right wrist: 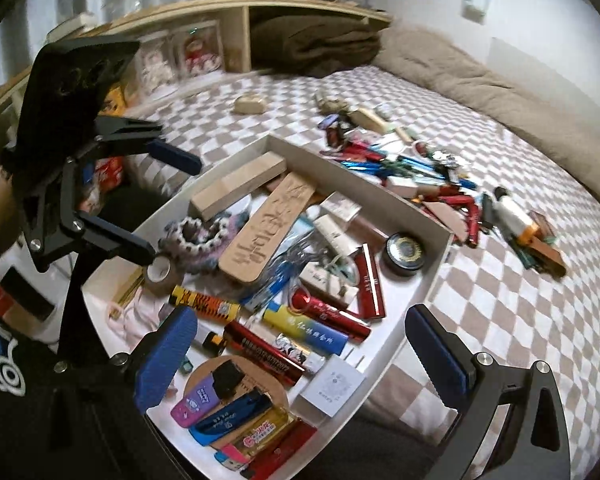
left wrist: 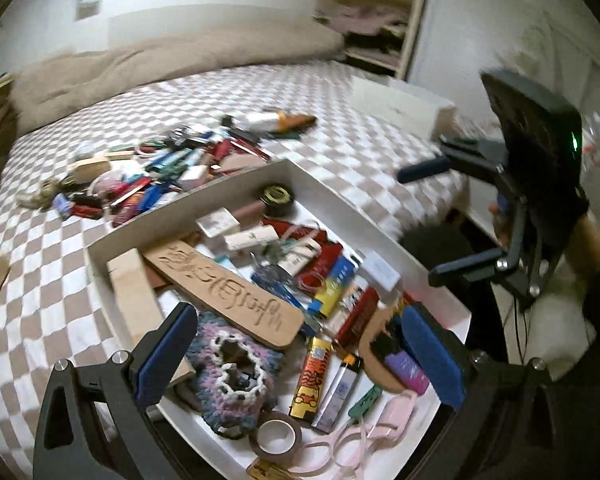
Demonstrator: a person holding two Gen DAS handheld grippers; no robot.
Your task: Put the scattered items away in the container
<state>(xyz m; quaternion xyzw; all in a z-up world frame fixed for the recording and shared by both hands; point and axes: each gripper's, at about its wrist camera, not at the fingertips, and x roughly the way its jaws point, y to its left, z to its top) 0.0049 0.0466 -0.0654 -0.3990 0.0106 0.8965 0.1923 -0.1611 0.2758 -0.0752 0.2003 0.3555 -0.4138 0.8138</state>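
Observation:
A white open box [left wrist: 160, 224] [right wrist: 360, 184] sits on the checkered bed, holding lighters, an engraved wooden plank [left wrist: 224, 284] [right wrist: 268, 228], a crocheted piece [left wrist: 232, 364], a tape roll [right wrist: 160, 272] and a black round tin [right wrist: 406, 254]. Beyond its far wall lies a pile of scattered small items [left wrist: 172, 168] [right wrist: 420, 172]. My left gripper [left wrist: 300, 360] [right wrist: 172, 208] hovers open above the box's near end, holding nothing. My right gripper [right wrist: 300, 360] [left wrist: 420, 226] is wide open above the box's other end, also holding nothing.
A white bottle with an orange cap [left wrist: 268, 118] [right wrist: 512, 212] lies apart from the pile. A small wooden piece [right wrist: 250, 104] rests alone on the sheet. A beige duvet [left wrist: 160, 64] bounds the far side, a wooden shelf headboard [right wrist: 240, 12] stands behind, and a white carton [left wrist: 400, 108] sits near the bed edge.

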